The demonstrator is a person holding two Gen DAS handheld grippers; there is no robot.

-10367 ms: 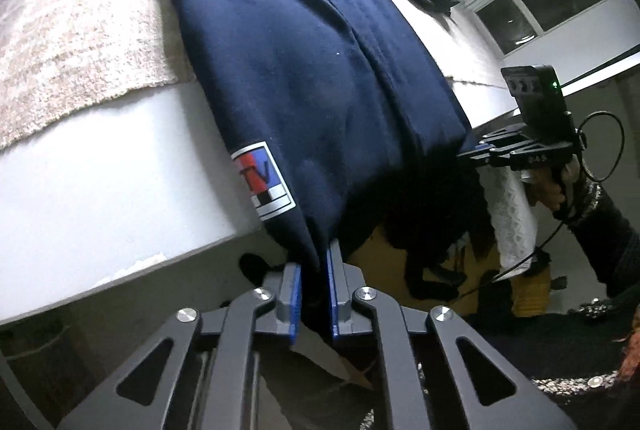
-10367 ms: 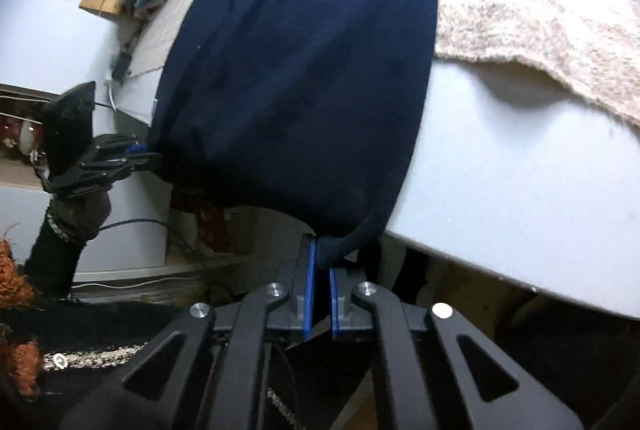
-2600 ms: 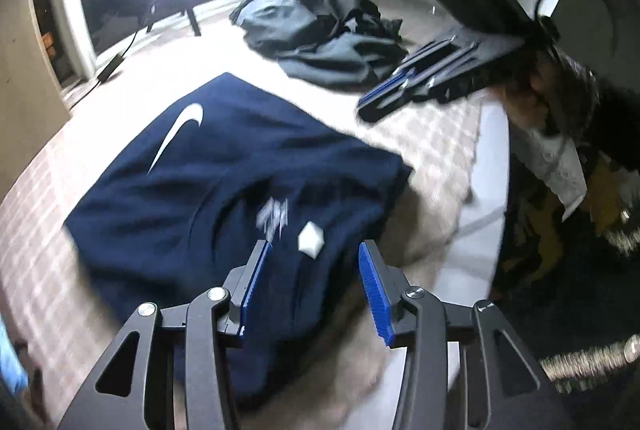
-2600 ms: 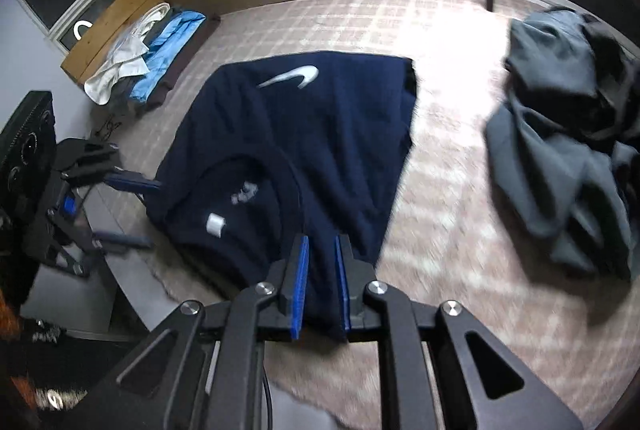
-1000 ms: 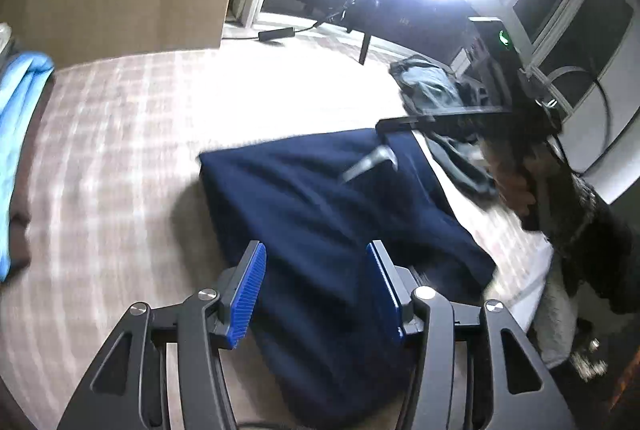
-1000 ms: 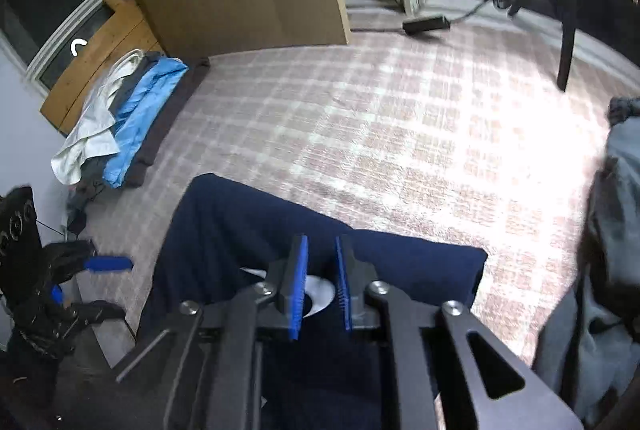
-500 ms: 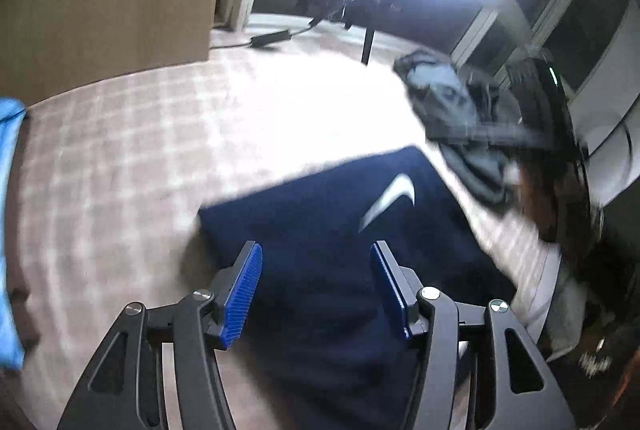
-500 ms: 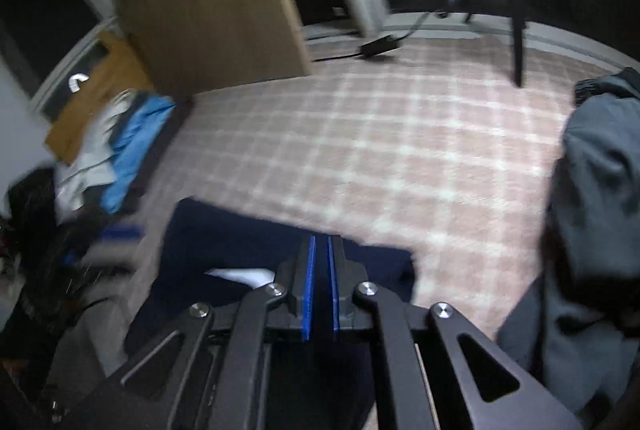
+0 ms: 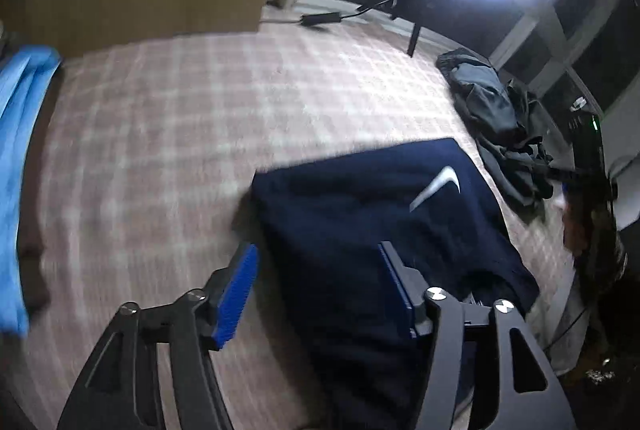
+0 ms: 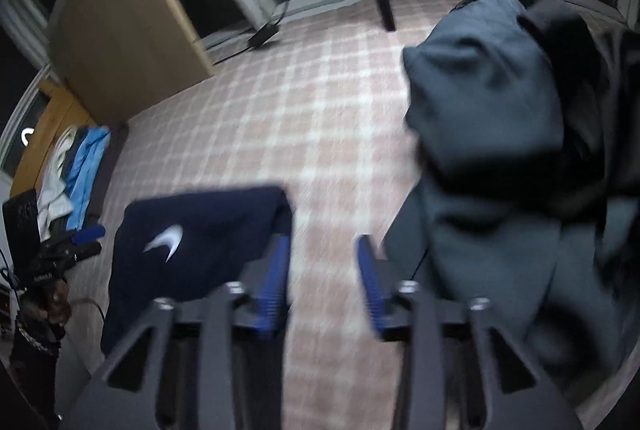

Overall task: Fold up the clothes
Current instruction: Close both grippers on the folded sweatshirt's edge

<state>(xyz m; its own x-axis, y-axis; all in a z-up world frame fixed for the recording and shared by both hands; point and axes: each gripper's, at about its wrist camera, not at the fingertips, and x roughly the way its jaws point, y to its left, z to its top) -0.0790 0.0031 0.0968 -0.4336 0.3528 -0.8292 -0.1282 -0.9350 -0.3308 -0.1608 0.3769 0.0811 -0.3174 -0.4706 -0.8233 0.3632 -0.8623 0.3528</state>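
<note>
Two grippers, left [image 9: 316, 286] and right [image 10: 322, 282], spread wide, empty, above folded navy garment [image 9: 376, 214] on checked blanket [image 9: 180, 118].

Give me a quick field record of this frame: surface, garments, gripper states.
surface: pink plaid blanket
folded garment: navy shirt, white swoosh facing up, lying flat
unfolded pile: grey clothes, crumpled, to the right of the navy shirt in the right wrist view
stack at far edge: blue and white clothes, folded
left gripper: jaws open, empty, above the navy shirt's near part
right gripper: jaws open, empty, over the blanket between navy shirt and grey clothes
image quality: motion blur in both views
</note>
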